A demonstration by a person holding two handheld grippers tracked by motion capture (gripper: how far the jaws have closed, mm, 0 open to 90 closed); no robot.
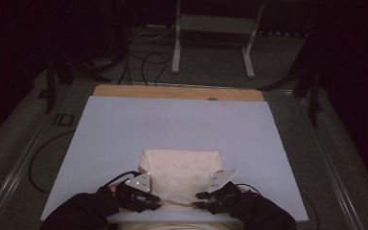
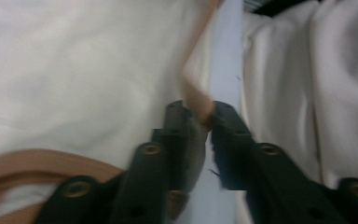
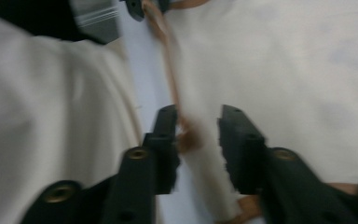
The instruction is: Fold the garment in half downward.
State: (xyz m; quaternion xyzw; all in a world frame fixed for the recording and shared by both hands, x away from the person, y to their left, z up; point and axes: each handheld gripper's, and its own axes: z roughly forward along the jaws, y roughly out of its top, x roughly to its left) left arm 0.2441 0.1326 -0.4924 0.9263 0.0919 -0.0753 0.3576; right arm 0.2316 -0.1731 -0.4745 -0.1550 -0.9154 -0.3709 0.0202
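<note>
A cream cloth with a tan hem lies folded on the lavender board, its near edge at the table's front. My left gripper sits at the cloth's near left corner and my right gripper at its near right. In the left gripper view the jaws stand slightly apart, with the tan hem curling up between their tips. In the right gripper view the jaws are wider apart, and a loose fold of hem lies between them untouched on one side.
A wooden strip runs along the board's far edge. Beyond it, cables lie on the floor beside a metal stand. Pale clothing of the person hangs just past the table's front edge.
</note>
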